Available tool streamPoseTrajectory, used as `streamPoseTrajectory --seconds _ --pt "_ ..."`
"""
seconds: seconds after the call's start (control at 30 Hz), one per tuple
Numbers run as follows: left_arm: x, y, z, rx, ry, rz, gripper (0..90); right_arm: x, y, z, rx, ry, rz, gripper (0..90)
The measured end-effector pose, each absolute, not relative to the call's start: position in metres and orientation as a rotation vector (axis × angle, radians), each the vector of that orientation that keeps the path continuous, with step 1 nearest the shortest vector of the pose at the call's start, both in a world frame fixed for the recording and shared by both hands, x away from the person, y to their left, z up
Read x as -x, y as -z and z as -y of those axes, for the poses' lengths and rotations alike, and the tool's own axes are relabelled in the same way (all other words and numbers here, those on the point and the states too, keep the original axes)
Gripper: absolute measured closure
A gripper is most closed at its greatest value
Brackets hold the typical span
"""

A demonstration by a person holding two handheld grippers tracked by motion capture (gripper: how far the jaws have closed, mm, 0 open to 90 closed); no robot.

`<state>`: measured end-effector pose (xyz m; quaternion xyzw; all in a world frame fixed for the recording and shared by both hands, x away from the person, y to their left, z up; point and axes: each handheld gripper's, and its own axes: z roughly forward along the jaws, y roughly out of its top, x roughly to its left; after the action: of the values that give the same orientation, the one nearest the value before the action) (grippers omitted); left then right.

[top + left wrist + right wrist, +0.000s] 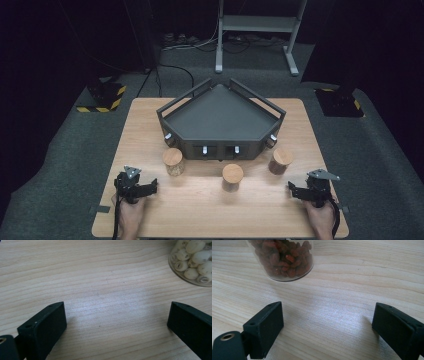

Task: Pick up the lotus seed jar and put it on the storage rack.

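Note:
Three glass jars with wooden lids stand in front of a dark five-sided tray (pixel 220 120): a left jar (pixel 173 161), a middle jar (pixel 232 176) and a right jar (pixel 280 160). The left jar (pixel 193 261) holds pale round seeds; the right jar (pixel 284 258) holds reddish-brown dried fruit. My left gripper (pixel 150 186) rests open on the table near the front left, its jaws wide apart with bare wood between them (pixel 117 322). My right gripper (pixel 292 189) rests open near the front right, also with nothing between its jaws (pixel 328 326).
The wooden table (pixel 210 210) has bare room along its front between my two hands. The tray has raised rails and small knobs on its front wall. Beyond the table are grey carpet, cables and a metal stand (pixel 260 30).

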<state>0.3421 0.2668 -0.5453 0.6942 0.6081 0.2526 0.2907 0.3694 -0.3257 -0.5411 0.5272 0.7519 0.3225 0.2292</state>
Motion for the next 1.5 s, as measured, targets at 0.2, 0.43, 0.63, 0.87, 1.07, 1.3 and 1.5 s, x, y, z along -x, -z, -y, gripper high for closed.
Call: streamPoseTrajectory --seconds 0.2,0.43,0.63,0.87,1.07,1.3,1.5 --pt "-0.341 0.545 -0.266 -1.848 -0.673 -1.624 2.6 -0.369 0.541 0.326 -1.452 -0.888 -2.069 9.9" --pt "-0.339 0.545 -0.266 -1.853 -0.67 -1.617 2.4 -0.369 0.541 0.326 -1.452 -0.888 -2.069 9.9" --pt "-0.326 0.544 -0.26 -1.874 -0.63 -1.573 1.4 -0.369 0.541 0.326 -1.452 -0.886 -2.069 9.8" --pt "-0.319 0.534 -0.248 -1.885 -0.621 -1.517 1.3 -0.37 0.541 0.326 -1.449 -0.884 -2.069 9.6" --pt "-0.328 0.53 -0.23 -1.945 -0.589 -1.464 1.6 -0.37 0.541 0.325 -1.449 -0.882 -2.07 9.2" --pt "-0.341 0.524 -0.217 -1.931 -0.56 -1.433 2.5 -0.37 0.541 0.325 -1.447 -0.882 -2.07 9.2" --pt "-0.351 0.524 -0.21 -1.945 -0.54 -1.444 3.6 -0.37 0.541 0.325 -1.447 -0.882 -2.07 9.2"
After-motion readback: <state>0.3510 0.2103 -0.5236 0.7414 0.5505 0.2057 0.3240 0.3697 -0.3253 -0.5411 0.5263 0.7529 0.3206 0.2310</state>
